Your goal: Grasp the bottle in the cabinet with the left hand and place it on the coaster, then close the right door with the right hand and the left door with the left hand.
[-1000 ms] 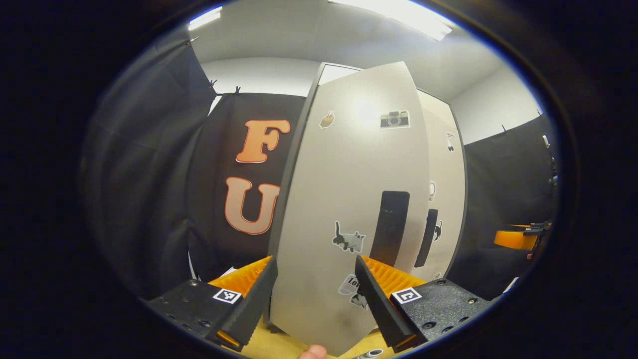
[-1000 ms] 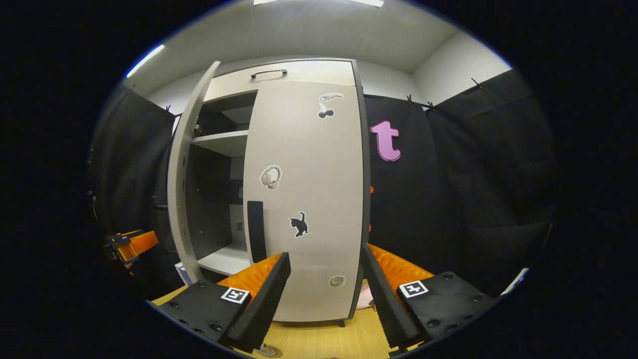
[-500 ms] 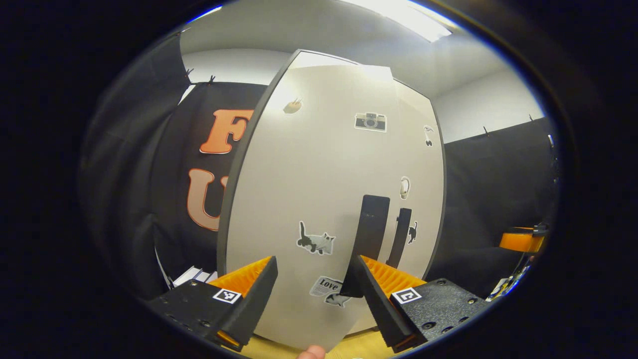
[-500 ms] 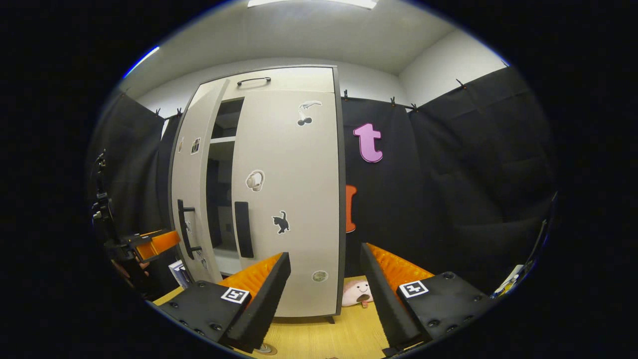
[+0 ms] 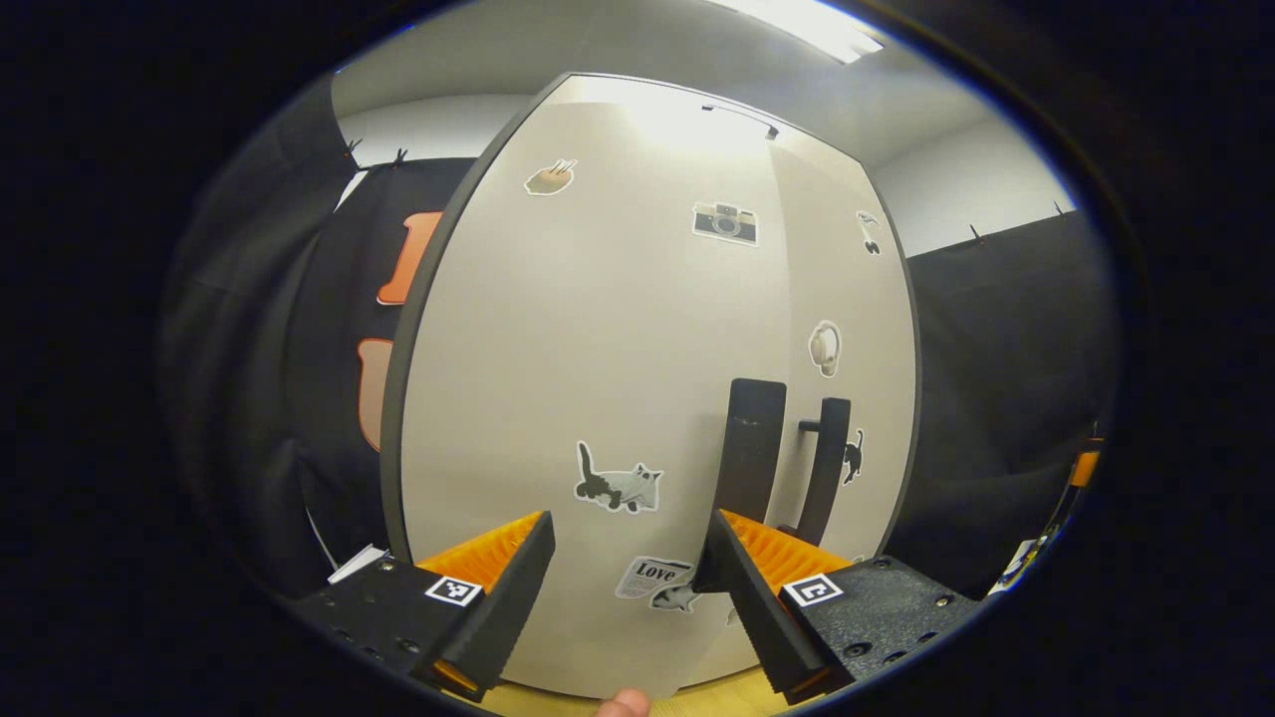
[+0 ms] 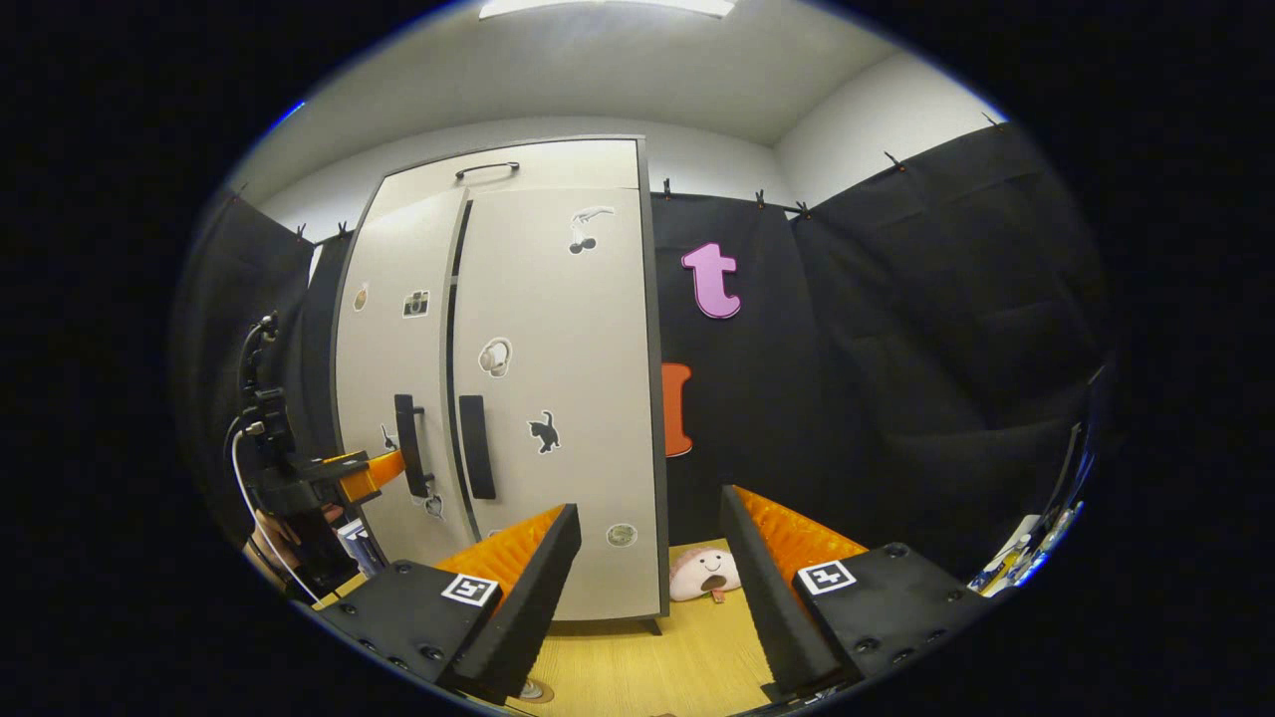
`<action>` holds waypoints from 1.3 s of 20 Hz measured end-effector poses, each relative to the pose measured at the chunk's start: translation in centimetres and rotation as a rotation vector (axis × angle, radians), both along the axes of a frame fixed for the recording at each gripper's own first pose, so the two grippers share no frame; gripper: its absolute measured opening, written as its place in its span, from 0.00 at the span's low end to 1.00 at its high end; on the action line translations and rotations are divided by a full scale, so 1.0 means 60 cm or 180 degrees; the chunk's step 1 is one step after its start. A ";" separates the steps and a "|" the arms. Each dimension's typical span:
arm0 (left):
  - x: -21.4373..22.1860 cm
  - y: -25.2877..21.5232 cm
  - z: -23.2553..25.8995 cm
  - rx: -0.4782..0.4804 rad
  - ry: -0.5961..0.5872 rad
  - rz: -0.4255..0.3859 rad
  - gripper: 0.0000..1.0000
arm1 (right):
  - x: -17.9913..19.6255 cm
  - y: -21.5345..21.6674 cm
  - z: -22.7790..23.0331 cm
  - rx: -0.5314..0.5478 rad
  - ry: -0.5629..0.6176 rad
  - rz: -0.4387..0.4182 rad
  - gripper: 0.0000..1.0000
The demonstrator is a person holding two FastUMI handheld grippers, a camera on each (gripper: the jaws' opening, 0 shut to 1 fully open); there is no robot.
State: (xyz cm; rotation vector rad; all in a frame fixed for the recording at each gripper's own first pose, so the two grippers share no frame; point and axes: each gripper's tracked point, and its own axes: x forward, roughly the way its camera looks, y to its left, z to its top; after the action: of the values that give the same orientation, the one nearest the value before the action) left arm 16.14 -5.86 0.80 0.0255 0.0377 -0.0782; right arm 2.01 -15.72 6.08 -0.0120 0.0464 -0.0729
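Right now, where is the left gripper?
In the right gripper view, the left gripper is at the left, against the left door beside its handle.

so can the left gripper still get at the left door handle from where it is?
Probably yes. The left gripper sits open against the left door, with the left door handle just above its right finger and nothing between them.

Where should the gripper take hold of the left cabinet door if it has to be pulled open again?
By its vertical bar handle, probably: it stands off the left door on short posts. Come straight at the front, fingers spanning the bar sideways; the flat panel offers no other grip.
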 end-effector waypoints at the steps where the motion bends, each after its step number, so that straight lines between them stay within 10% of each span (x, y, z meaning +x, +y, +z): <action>1: -0.001 -0.003 0.003 0.0011 -0.0006 0.0009 0.95 | -0.004 -0.004 -0.002 -0.0008 0.0006 -0.0010 0.93; 8: -0.013 0.007 0.011 -0.0004 -0.0018 0.0058 0.95 | -0.028 -0.007 0.005 0.0004 -0.0036 -0.0041 0.94; 26: -0.305 0.105 0.057 0.0065 -0.0064 0.0356 0.95 | -0.037 0.074 -0.031 0.0153 -0.0015 0.0181 0.94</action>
State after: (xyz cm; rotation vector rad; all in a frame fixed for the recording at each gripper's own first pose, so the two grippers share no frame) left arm -2.17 0.43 4.21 0.0445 0.0198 0.0343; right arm -0.22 -11.30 4.23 0.0349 0.0431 -0.0149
